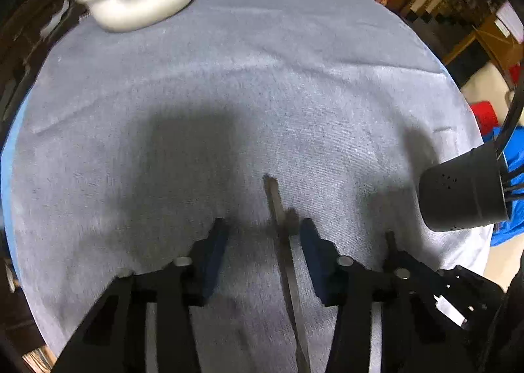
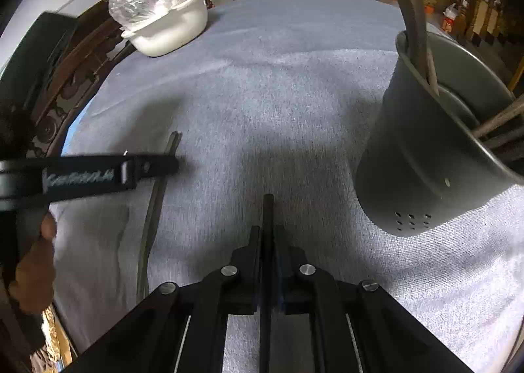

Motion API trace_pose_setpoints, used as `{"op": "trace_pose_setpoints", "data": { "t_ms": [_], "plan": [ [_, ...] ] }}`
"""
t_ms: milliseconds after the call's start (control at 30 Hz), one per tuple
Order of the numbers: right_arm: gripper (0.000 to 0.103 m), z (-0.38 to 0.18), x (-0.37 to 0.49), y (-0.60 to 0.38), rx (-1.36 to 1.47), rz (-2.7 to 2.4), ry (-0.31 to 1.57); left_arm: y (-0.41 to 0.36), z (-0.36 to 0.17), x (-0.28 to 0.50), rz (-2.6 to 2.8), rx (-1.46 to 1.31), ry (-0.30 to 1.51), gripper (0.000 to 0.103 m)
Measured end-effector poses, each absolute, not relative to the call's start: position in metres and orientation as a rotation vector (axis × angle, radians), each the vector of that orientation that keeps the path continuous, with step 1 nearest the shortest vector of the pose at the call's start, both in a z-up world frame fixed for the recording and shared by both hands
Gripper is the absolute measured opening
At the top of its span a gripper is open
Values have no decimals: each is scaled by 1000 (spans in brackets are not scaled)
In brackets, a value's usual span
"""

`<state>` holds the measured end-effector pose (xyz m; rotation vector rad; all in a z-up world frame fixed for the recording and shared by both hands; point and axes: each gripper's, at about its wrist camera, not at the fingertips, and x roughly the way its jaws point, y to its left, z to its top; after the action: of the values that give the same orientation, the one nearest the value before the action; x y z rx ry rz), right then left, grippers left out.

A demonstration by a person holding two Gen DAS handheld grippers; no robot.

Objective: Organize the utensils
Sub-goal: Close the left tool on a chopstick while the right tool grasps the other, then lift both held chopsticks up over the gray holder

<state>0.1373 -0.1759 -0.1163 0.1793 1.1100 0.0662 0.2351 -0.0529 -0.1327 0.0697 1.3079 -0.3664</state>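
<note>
A long, thin dark utensil [image 1: 273,196] lies flat on the grey cloth [image 1: 262,78]. My left gripper [image 1: 263,232] stands over it, jaws apart, with the utensil between the blue pads [image 1: 311,242] close to the right one; neither pad presses on it. The right wrist view shows that same utensil [image 2: 154,209] under the left gripper [image 2: 163,165], which a hand [image 2: 36,261] holds. My right gripper [image 2: 268,232] is shut on a slim dark utensil handle [image 2: 268,209] that sticks out past its fingertips. A dark perforated utensil holder [image 2: 425,160] with several utensils in it stands just to the right.
A white bowl [image 2: 167,22] with a clear plastic bag in it sits at the far left of the cloth. The holder [image 1: 465,189] stands near the cloth's right edge. A dark carved wooden chair back [image 2: 82,71] borders the table's left side. Cluttered shelves lie beyond.
</note>
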Motion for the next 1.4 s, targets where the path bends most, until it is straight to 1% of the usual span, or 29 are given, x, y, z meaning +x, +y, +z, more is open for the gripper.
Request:
{"op": "trace_pose_setpoints", "data": {
  "t_ms": [33,67,100,133,233,367,700,1000,1400],
  "plan": [
    [10,-117,138,-174,171,70,1105,-54,-132,235,-364,75,1301,31],
    [10,-117,137,-172,149,78,1097,-55,-134,236,-369,70,1305,19],
    [9,-118,138,-170,133,79,1095,-55,-135,237,-373,65,1308,12],
    [9,-118,137,-170,125,75,1095,-54,-136,238,-377,58,1313,10],
    [7,-115,131,-172,128,71,1083,-52,-135,235,-383,36,1303,7],
    [7,-96,117,-184,184,102,1027,-47,-114,223,-392,23,1247,6],
    [7,-32,77,-208,336,150,810,-45,-26,173,-413,28,1021,6],
    [7,11,37,-209,352,166,660,-49,38,120,-390,77,830,6],
    [7,32,11,-214,367,158,596,-57,64,85,-364,132,730,6]
  ]
}}
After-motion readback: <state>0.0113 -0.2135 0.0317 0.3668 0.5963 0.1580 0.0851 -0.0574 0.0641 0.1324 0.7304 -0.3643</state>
